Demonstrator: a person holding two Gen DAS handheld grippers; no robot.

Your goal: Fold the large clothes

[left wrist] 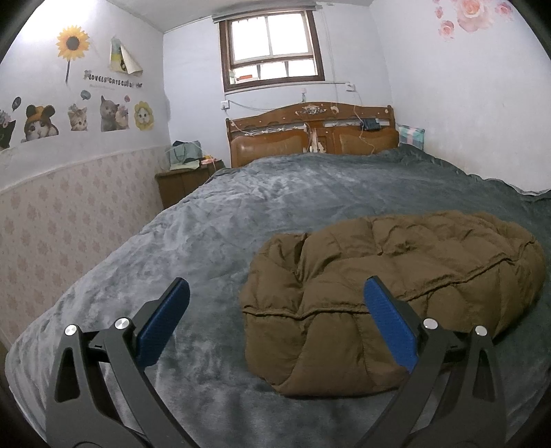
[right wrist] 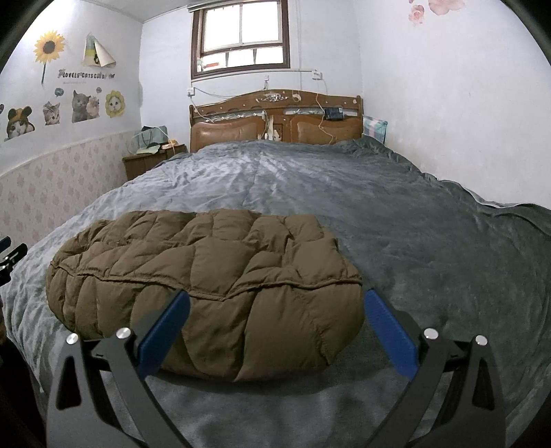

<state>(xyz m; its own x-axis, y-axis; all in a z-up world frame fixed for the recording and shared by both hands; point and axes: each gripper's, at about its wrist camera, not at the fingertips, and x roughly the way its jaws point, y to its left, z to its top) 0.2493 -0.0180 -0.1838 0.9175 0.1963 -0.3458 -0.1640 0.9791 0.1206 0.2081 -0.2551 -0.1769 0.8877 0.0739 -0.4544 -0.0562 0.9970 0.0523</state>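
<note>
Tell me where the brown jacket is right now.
The brown jacket lies folded in a bundle on the grey blanket near the foot of the bed, just ahead of both open grippers: right of centre in the left wrist view, left of centre in the right.

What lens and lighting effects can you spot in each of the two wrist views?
Left wrist view: the window is blown out white, and the bed edge bows from fisheye distortion, with dark corners. Right wrist view: the same overexposed window, curved walls, and the brown padded jacket evenly lit and sharp.
</note>
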